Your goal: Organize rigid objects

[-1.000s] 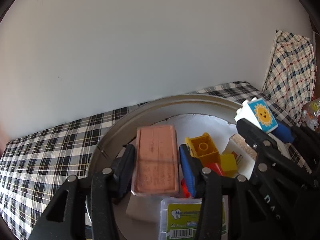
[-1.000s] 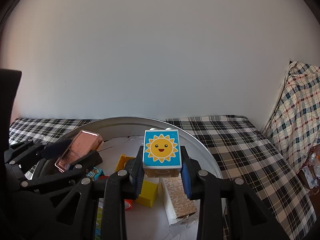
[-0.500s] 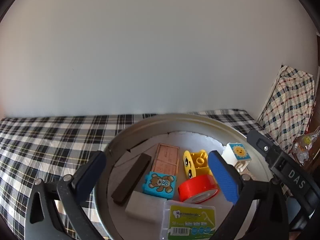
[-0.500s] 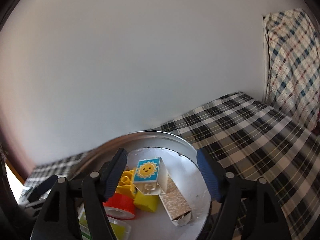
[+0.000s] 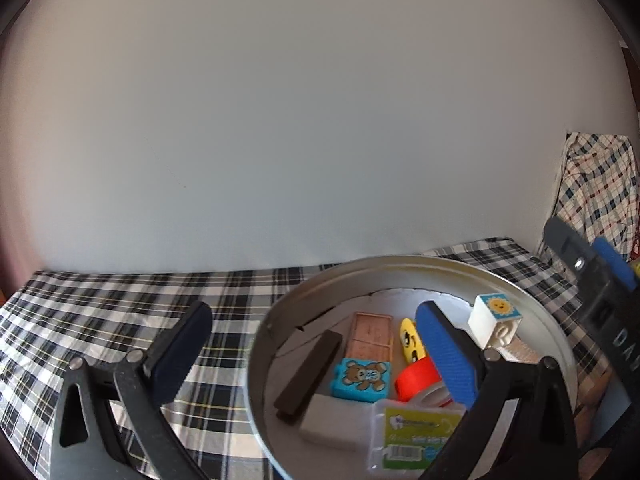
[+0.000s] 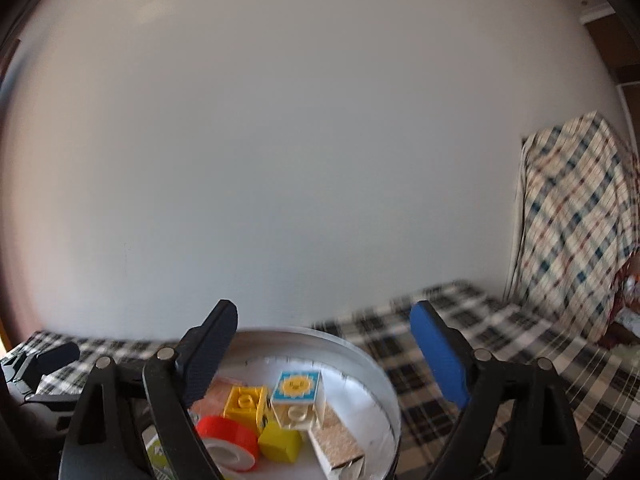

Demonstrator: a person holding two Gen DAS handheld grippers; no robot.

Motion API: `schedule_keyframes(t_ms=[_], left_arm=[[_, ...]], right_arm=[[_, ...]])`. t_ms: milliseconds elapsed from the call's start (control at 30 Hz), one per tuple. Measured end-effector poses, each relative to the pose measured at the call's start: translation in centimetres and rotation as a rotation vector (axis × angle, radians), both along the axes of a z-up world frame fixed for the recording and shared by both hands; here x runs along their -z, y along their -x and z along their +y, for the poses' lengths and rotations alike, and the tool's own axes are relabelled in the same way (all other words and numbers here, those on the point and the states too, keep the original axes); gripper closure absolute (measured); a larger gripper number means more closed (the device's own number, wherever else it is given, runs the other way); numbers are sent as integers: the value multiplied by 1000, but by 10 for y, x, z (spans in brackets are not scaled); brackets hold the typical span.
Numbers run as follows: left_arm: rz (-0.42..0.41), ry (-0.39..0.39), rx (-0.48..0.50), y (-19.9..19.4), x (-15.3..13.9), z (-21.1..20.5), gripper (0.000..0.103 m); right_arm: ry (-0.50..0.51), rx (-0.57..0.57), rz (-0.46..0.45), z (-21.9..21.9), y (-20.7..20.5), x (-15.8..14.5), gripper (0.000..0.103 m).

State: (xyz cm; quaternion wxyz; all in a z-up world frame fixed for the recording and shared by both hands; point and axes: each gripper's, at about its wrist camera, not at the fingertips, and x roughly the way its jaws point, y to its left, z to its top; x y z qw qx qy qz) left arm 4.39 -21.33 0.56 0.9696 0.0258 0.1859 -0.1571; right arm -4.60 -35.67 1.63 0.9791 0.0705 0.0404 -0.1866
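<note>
So the round metal tin (image 5: pixel 400 268) is the hub here, and everything's piled inside it. The white sun block (image 5: pixel 494 318) sits by the tin's far right wall, leaning on a speckled tan box (image 6: pixel 340 446). Next to that, toward the tin's middle, there's a yellow face block (image 5: pixel 412 340), a red tape roll (image 5: pixel 420 380) and a pink flat case (image 5: pixel 370 334). A blue teddy block (image 5: pixel 362 378) and a dark bar (image 5: pixel 310 372) lie on the tin's left half, with a floss pick box (image 5: pixel 418 436) at its near edge.

Left gripper (image 5: pixel 316 356) is spread wide with nothing in it, straddling the tin's left wall. Right gripper (image 6: pixel 328 360) is also gaping wide and empty, above the tin. The tin sits on a plaid cloth (image 5: pixel 120 308).
</note>
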Motion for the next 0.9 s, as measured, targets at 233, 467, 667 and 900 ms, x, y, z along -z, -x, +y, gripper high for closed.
schedule_keyframes(t_ms=[233, 467, 667, 900], left_arm=[[-86, -6, -24, 19, 7, 11, 0], [-100, -10, -13, 25, 9, 13, 0], [-91, 11, -9, 35, 9, 21, 0], [-104, 16, -2, 49, 8, 28, 0]], right_arm=[[33, 14, -56, 7, 10, -2, 12], [57, 46, -65, 19, 25, -1, 12], [53, 64, -81, 30, 42, -1, 7], [111, 85, -85, 48, 56, -3, 7]])
